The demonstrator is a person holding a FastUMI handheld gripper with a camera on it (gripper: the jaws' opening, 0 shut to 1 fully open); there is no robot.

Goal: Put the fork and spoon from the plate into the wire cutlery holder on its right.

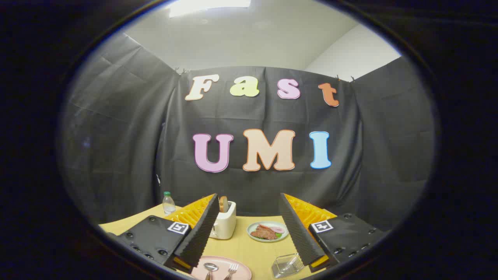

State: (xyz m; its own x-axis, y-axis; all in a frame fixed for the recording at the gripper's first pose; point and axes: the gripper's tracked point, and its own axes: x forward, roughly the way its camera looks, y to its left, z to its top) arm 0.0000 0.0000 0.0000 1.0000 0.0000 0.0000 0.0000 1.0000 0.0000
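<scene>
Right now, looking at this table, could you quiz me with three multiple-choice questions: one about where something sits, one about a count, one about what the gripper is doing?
1. Where is the wire cutlery holder?
A. right of the pink plate
B. behind the toaster
C. on the plate

2. How many utensils lie on the pink plate?
A. one
B. two
C. four

3. The gripper is:
A. shut on the spoon
B. shut on the fork
C. open, holding nothing

Answers: 1 A, holder stands right of the plate. 2 B, spoon and fork. 3 C, fingers spread apart above the table.
</scene>
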